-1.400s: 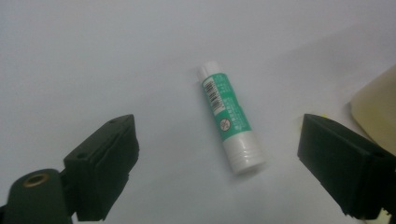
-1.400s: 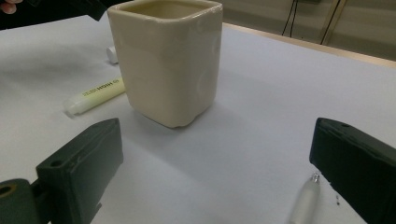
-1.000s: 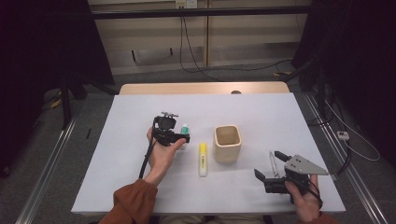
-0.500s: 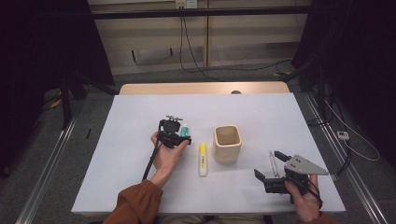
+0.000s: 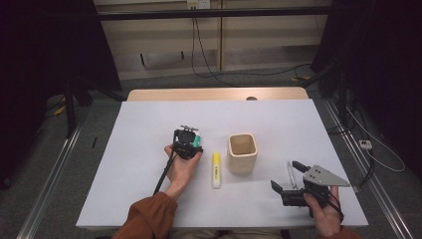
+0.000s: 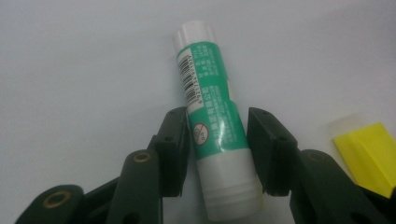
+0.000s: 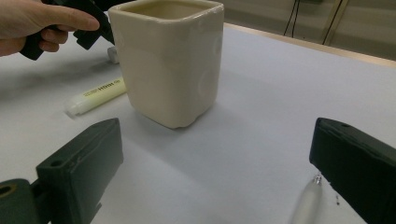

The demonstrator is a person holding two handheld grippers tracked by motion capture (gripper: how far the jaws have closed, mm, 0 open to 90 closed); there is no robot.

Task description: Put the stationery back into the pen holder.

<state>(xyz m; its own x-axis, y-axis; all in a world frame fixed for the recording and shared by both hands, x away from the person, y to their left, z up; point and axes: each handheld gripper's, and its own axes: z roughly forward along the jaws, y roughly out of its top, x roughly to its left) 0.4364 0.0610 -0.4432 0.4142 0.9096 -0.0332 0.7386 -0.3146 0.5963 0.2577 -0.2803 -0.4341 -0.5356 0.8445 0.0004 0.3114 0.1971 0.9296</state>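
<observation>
Dim room, white table, grey floor with trailing cables, wooden cabinet behind.

1. Wide bare stretch of table to the left of the left gripper and beyond it — room there for a hand to pass.
2. Close on the right of that gripper: a yellow highlighter lying flat, then an upright cream cup — a narrow lane between the two.
3. Little slack around the glue stick — black jaws close on both its sides, having just been closing, a thin gap on the right.
4. Open table between cup and right gripper; a clear pen lying between its wide-apart jaws.
5. Far half of the table bare, open from either side.
</observation>
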